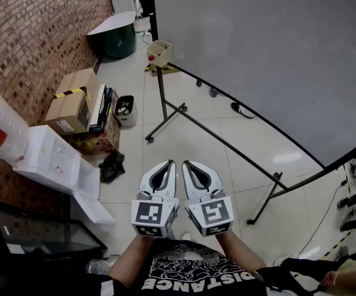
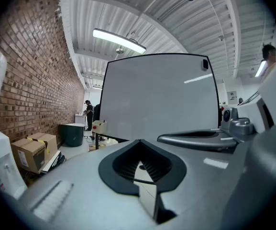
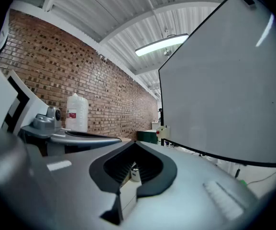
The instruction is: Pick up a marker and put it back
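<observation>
No marker shows plainly in any view. A small beige box (image 1: 160, 52) with a red spot hangs on the stand at the left edge of the big whiteboard (image 1: 264, 54); what it holds is too small to tell. My left gripper (image 1: 168, 164) and right gripper (image 1: 187, 164) are side by side at chest height, well short of the board, and point towards it. Both are shut with nothing between their jaws. In the left gripper view the left gripper (image 2: 138, 142) faces the whiteboard (image 2: 157, 95) and the box (image 2: 99, 127). The right gripper (image 3: 135, 143) is seen in the right gripper view.
The board's black stand legs (image 1: 165, 113) spread over the tiled floor. Cardboard boxes (image 1: 73, 106), a white bin (image 1: 125, 110), a black bag (image 1: 111, 165) and white foam cases (image 1: 51, 159) line the brick wall at left. A green round table (image 1: 115, 36) stands far back.
</observation>
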### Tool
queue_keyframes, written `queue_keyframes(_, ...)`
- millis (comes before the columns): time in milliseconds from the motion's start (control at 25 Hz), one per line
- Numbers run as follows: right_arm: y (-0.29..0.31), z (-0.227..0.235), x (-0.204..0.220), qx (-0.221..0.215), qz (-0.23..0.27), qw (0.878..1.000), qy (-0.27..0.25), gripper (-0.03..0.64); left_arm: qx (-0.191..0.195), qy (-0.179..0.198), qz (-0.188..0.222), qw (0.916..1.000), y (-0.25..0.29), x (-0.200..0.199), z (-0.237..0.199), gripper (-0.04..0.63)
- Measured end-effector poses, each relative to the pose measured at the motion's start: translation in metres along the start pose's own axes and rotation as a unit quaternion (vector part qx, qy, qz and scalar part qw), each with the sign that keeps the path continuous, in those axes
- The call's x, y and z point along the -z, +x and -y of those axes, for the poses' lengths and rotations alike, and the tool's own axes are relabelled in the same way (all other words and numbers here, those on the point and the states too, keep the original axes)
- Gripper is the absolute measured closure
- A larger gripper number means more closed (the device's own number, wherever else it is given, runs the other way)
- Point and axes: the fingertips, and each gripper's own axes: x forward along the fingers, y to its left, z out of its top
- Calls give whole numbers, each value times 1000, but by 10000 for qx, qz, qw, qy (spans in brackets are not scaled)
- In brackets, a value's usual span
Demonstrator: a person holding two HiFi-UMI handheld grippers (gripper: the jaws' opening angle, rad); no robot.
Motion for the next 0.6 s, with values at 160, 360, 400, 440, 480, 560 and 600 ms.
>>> queue_keyframes(160,14,9,4,-27,11,10000,-85,617,44,52,-33,10000,15,-1,-5,589)
queue_keyframes(360,42,22,9,-38,-30,9999,-154,617,58,50,36,10000,43,1,-22,589)
queue_keyframes(400,49,24,9,-42,-28,9998,-175,617,71,44,49,10000,50,0,-27,589)
queue_keyframes(440,58,26,8,-39,-23,9998,-191,617,85,40,63,9999,56,-1,-32,589)
queue_keyframes(480,67,28,6,-28,-16,9998,-197,617,98,38,80,9999,63,-3,-38,589)
queue_keyframes(560,85,33,1,2,0,9998,-197,617,122,31,110,9999,78,-7,-52,589)
queue_keyframes(600,95,35,-1,15,-3,9998,-200,617,137,26,120,9998,86,-10,-59,589)
